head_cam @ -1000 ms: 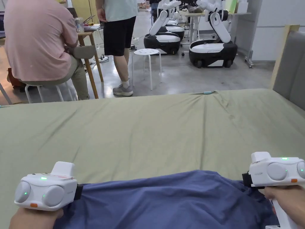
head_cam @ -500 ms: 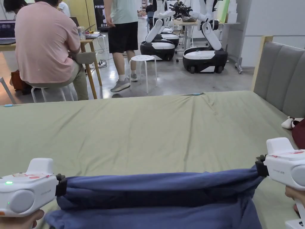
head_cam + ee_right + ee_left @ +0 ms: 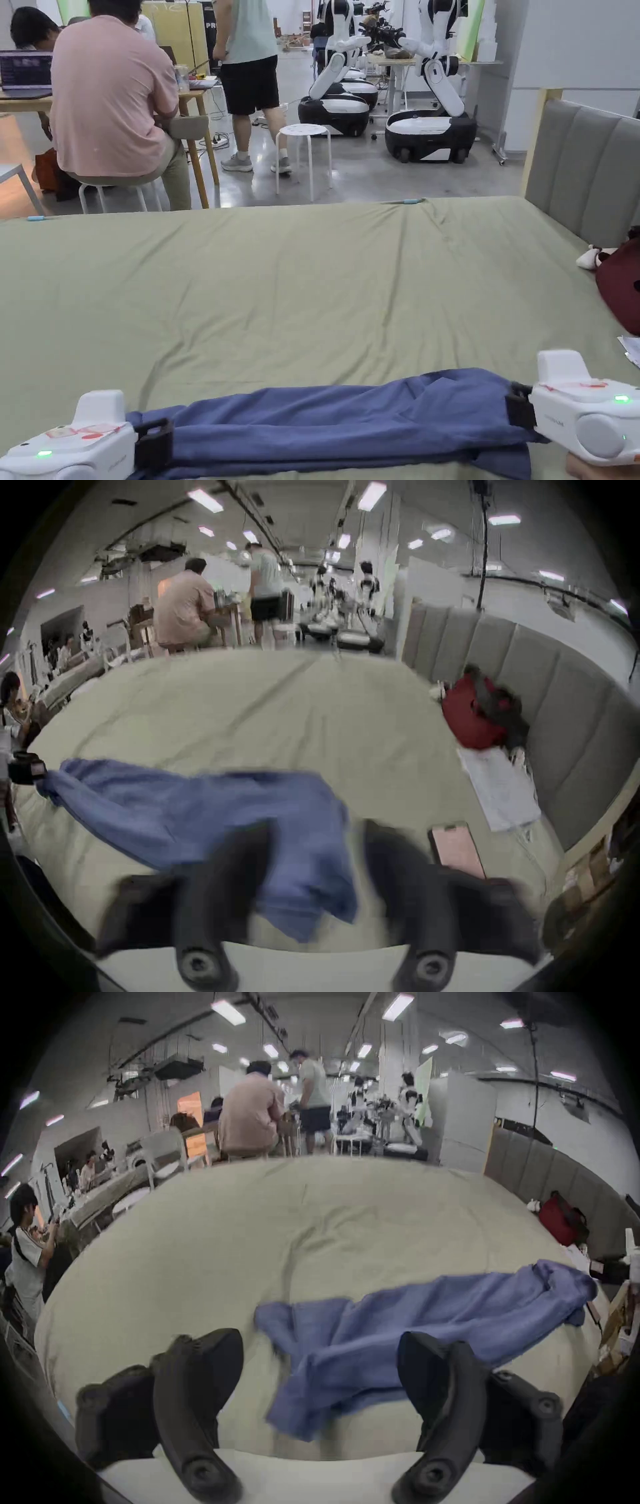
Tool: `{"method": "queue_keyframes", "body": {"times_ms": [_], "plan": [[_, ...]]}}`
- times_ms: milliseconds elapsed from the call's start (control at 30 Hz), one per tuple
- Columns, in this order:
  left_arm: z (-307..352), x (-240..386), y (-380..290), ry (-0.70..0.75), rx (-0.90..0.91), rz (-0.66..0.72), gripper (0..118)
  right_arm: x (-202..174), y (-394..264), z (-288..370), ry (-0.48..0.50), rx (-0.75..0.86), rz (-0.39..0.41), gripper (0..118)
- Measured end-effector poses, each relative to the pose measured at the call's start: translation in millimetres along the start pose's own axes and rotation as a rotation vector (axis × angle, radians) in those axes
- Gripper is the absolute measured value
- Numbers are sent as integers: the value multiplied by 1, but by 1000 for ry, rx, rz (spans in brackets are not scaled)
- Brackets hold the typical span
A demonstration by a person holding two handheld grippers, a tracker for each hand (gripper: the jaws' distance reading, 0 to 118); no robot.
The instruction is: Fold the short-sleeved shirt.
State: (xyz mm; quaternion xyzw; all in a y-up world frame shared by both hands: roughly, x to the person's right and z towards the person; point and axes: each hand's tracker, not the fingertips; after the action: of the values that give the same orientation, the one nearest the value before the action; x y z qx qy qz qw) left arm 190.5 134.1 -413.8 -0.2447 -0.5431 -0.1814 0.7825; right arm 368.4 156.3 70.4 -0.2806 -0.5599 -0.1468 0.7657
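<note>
Because soft, light and floppy, pinch shirt (image 3: 325, 412) at both ends, bottom of frame; left tongs (image 3: 318, 1342), right tongs (image 3: 318, 830) gaping, empty.

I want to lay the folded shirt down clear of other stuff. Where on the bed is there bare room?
The green sheet lies bare from the blue shirt to the far edge and across to the left. It is crowded on the right by the headboard: a red bag, white papers and a pink flat thing.
</note>
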Motion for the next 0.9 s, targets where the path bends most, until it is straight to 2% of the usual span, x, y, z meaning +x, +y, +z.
{"method": "queue_keyframes", "body": {"times_ms": [33, 67, 100, 167, 200, 233, 267, 300, 333, 367, 467, 500, 533, 633, 700, 733, 767, 800, 833, 900], "plan": [[6, 13, 6, -6, 44, -13, 93, -11, 9, 10, 30, 53, -7, 75], [11, 28, 9, 5, 84, -26, 92, -25, 14, 17, 60, 93, -20, 98], [15, 46, 11, 25, 127, -39, 92, -43, 18, 24, 93, 136, -32, 113], [20, 79, 11, 0, 175, -66, 91, -82, 20, 31, 141, 213, -28, 113], [22, 93, 11, -3, 196, -62, 85, -101, 19, 32, 147, 250, -15, 112], [22, 106, 8, -1, 221, -59, 74, -119, 16, 33, 144, 280, 3, 107], [22, 115, 7, 2, 232, -62, 55, -134, 13, 33, 145, 294, 11, 93], [22, 122, 6, 5, 245, -65, 24, -147, 9, 31, 139, 293, 15, 52], [21, 124, 5, 2, 253, -68, 0, -159, 6, 30, 123, 311, 24, 8], [22, 125, 3, 0, 254, -70, 0, -167, 3, 30, 106, 322, 35, 0], [21, 109, 5, -19, 238, -95, 0, -174, 8, 30, 176, 294, 53, 0], [26, 98, 4, -26, 248, -68, 0, -178, 9, 30, 155, 316, 70, 0], [26, 85, 6, -26, 245, -19, 0, -182, 11, 31, 141, 332, 95, 0], [22, 44, 8, -49, 194, 94, 0, -186, 21, 27, 169, 312, 79, 0], [15, 10, 4, -101, 147, 209, 0, -193, 22, 25, 164, 314, 96, 0], [12, -9, -2, -127, 132, 286, 10, -196, 23, 23, 159, 311, 119, 0], [11, -27, -9, -159, 126, 376, 36, -198, 23, 21, 160, 309, 127, 0], [7, -49, -15, -199, 103, 485, 85, -200, 24, 19, 168, 301, 130, 0], [2, -67, -22, -236, 79, 571, 118, -204, 21, 17, 171, 295, 137, 0], [-11, -90, -38, -246, 43, 660, 118, -209, 21, 11, 166, 285, 149, 0]]}}
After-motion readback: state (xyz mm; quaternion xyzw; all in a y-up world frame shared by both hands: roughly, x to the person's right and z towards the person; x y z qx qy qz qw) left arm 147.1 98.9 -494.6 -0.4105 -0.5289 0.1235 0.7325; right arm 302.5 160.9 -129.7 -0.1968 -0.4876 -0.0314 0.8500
